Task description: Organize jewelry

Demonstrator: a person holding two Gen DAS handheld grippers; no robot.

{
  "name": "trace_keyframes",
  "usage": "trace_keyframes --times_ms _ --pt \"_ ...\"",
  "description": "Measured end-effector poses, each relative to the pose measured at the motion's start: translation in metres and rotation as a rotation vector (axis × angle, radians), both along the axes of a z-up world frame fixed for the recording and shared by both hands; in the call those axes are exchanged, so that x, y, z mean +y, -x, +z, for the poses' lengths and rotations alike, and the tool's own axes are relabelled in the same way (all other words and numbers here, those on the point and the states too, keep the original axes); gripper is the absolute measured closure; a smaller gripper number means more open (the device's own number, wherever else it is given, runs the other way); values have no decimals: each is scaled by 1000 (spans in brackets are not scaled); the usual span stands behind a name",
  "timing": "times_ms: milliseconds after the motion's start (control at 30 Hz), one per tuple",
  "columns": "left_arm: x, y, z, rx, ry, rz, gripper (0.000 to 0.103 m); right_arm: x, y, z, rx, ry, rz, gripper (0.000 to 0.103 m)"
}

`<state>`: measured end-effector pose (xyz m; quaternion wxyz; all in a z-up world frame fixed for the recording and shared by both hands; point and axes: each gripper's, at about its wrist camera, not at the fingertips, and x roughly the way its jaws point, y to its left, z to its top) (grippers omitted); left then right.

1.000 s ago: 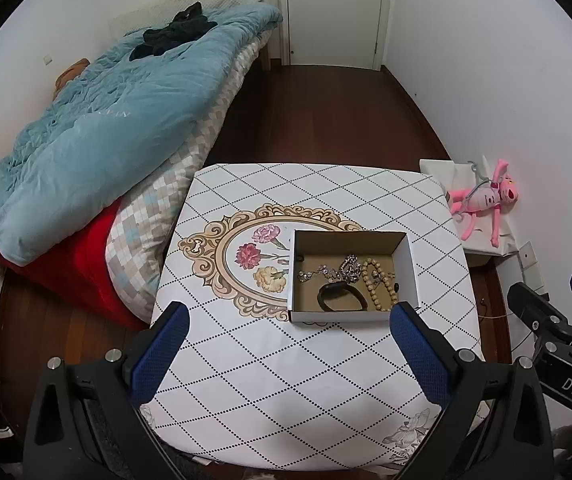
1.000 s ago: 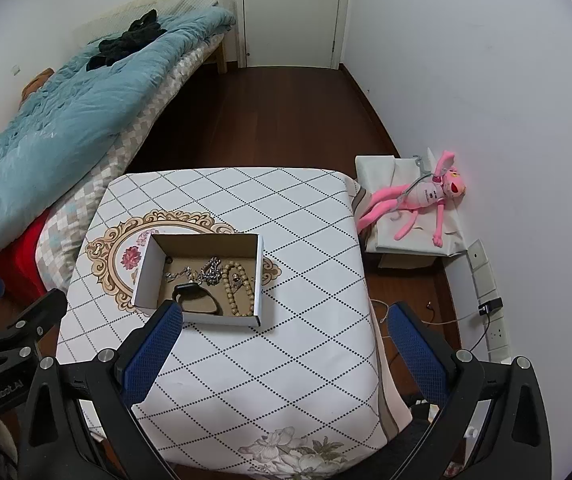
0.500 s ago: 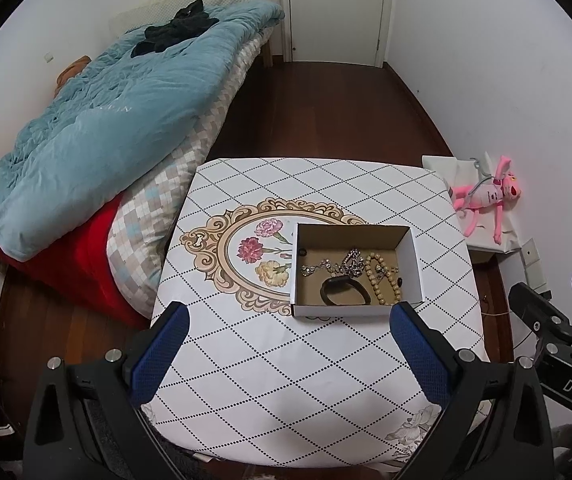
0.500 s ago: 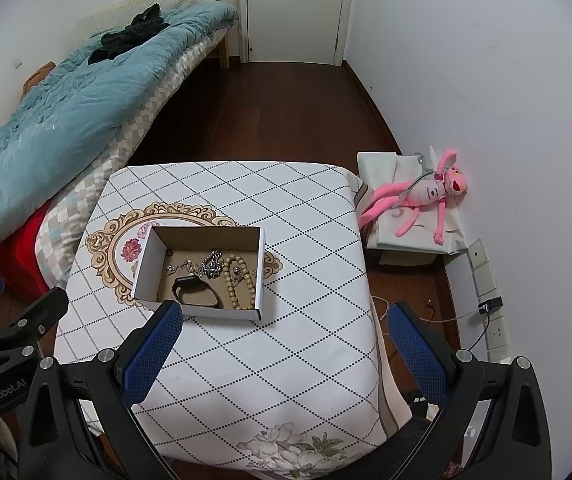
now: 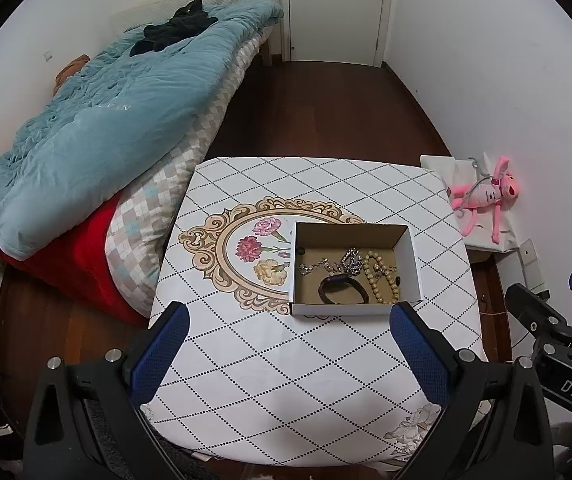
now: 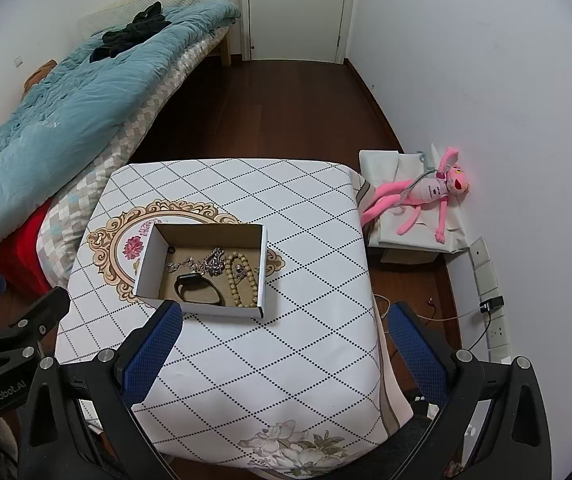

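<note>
An open cardboard box (image 5: 413, 260) sits on the patterned table (image 5: 286, 380); it also shows in the right wrist view (image 6: 148, 256). Inside lie a black band (image 5: 342, 293), a silver chain (image 5: 336, 265) and a beige bead string (image 5: 382, 282). The same band (image 6: 200, 288), chain (image 6: 206, 263) and beads (image 6: 242, 286) show in the right wrist view. My left gripper (image 5: 286, 354) is open and empty, high above the table's near edge. My right gripper (image 6: 282, 352) is open and empty, beside it to the right.
A bed with a blue quilt (image 5: 98, 128) stands left of the table. A pink plush toy (image 6: 426, 196) lies on a white stand against the right wall. Dark wood floor (image 5: 326, 112) runs to a white door (image 5: 336, 8). Wall sockets (image 6: 486, 280) are at the right.
Both grippers have lifted and drawn back a little; the table and box look smaller and farther. The jewelry in the box has not moved.
</note>
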<state>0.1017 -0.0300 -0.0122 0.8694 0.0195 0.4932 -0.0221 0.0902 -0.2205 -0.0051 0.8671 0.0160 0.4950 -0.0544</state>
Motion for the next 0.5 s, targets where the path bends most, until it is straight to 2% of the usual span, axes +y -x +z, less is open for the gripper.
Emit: trace_keyframes --times_ms 500 --pt "-2 -1 1 -3 -1 4 1 0 -1 1 0 3 1 0"
